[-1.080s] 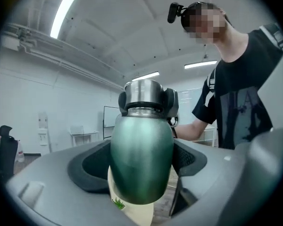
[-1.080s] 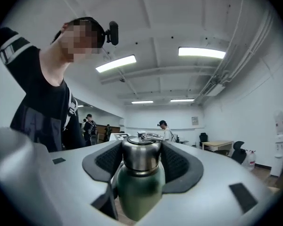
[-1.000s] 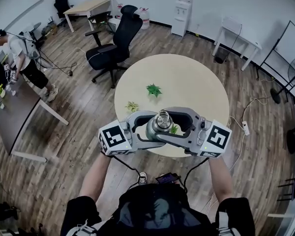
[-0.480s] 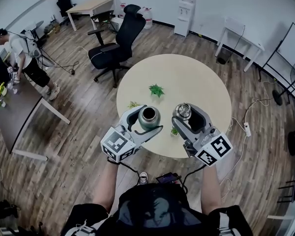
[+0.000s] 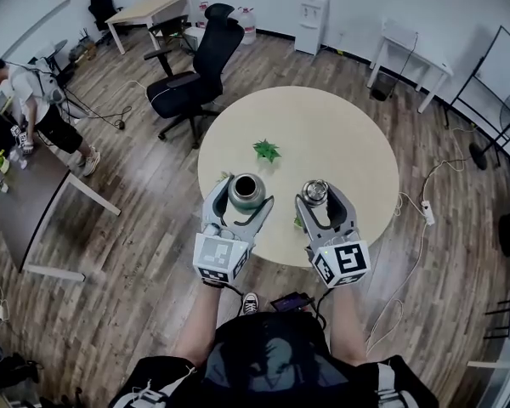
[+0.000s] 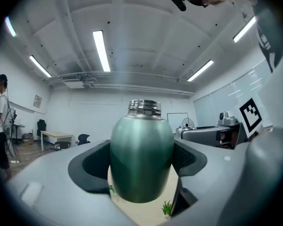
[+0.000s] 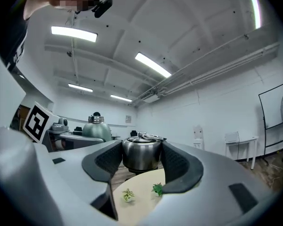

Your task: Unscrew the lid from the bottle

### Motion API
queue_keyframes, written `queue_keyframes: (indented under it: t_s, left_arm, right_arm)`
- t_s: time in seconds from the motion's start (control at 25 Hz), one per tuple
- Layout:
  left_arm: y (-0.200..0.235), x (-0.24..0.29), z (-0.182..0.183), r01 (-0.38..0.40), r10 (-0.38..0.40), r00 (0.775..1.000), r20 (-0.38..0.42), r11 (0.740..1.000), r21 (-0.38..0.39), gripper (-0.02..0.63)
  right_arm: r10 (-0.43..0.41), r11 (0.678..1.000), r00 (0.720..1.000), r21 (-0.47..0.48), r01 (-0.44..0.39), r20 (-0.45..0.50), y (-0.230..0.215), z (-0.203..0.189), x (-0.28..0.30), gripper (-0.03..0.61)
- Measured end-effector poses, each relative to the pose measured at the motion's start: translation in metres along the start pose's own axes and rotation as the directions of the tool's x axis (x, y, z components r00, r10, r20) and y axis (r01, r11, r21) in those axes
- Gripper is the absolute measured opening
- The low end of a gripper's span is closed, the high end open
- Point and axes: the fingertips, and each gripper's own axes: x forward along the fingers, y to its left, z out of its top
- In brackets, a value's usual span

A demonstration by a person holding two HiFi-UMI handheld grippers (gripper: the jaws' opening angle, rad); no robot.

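A green metal bottle (image 5: 246,190) with a bare silver neck is upright in my left gripper (image 5: 243,195), which is shut on its body. In the left gripper view the bottle (image 6: 141,154) fills the space between the pads. The steel lid (image 5: 315,191) is off the bottle and sits in my right gripper (image 5: 317,198), which is shut on it. In the right gripper view the lid (image 7: 141,155) is pinched between both pads, and the bottle (image 7: 95,128) shows to its left. Both grippers hover side by side over the near part of the round beige table (image 5: 340,143).
Small green plant sprigs (image 5: 266,150) lie on the table, one (image 5: 299,222) between the grippers. A black office chair (image 5: 195,66) stands beyond the table. A person (image 5: 34,100) stands at a desk (image 5: 25,194) on the left. A white side table (image 5: 408,58) is at the back right.
A second ago the grippers met with the lid on the bottle. They have swung apart, the right one carrying the lid off, and both now point toward the table.
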Motion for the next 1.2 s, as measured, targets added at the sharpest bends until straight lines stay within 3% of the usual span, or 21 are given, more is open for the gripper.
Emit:
queue_keyframes:
  t_s: [0.28,1.2]
  left_arm:
    - [0.002,-0.002,-0.016,-0.061,0.061,0.998,0.009,0.998,-0.027,0.379]
    - [0.006,-0.007,-0.01,-0.068,0.068,0.997,0.019,0.998,-0.018,0.379]
  right_arm:
    - [-0.045,0.999,0.999,0.017,0.045,-0.024,-0.004,-0.02,0.001,0.259]
    - [-0.04,0.999,0.999,0.016,0.041,-0.034,0.0,-0.018,-0.001,0.258]
